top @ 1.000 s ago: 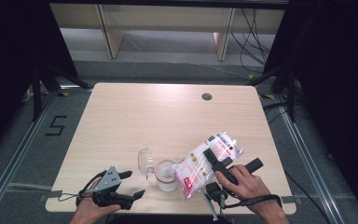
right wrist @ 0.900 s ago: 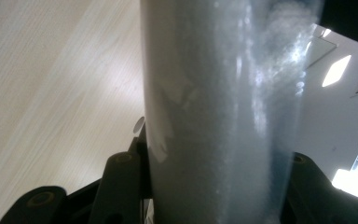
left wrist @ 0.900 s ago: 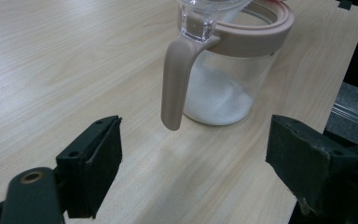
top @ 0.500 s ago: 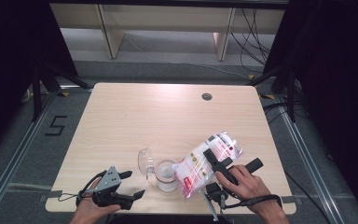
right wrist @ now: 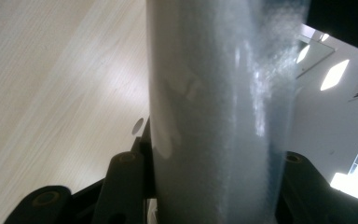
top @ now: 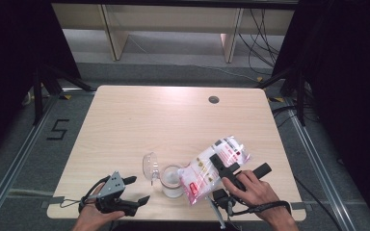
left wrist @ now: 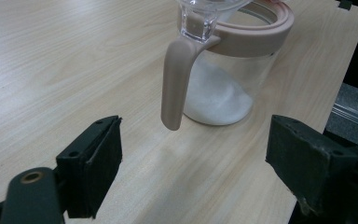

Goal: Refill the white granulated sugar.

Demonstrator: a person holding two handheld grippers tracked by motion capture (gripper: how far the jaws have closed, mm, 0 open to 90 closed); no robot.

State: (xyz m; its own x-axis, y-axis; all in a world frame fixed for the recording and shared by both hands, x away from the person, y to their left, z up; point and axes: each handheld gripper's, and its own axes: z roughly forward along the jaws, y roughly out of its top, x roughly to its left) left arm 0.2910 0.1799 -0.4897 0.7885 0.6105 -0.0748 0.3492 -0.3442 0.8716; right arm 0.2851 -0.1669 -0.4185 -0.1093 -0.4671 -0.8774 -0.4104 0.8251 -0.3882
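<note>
White powder in jar (top: 172,181); right gripper (top: 229,169) fingers clamp bag (top: 214,166); left gripper (top: 134,190) fingers apart.

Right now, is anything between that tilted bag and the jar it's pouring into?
Nothing visible blocks it. The right tool holds the bag tilted with its lower end at the jar mouth, and the jar's clear lid is flipped open to the far side. The left tool waits open beside it.

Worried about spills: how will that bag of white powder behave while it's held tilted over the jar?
The bag is probably floppy, soft plastic sagging around the right gripper. Its powder likely shifts downhill toward the jar, so the weight may lurch.
</note>
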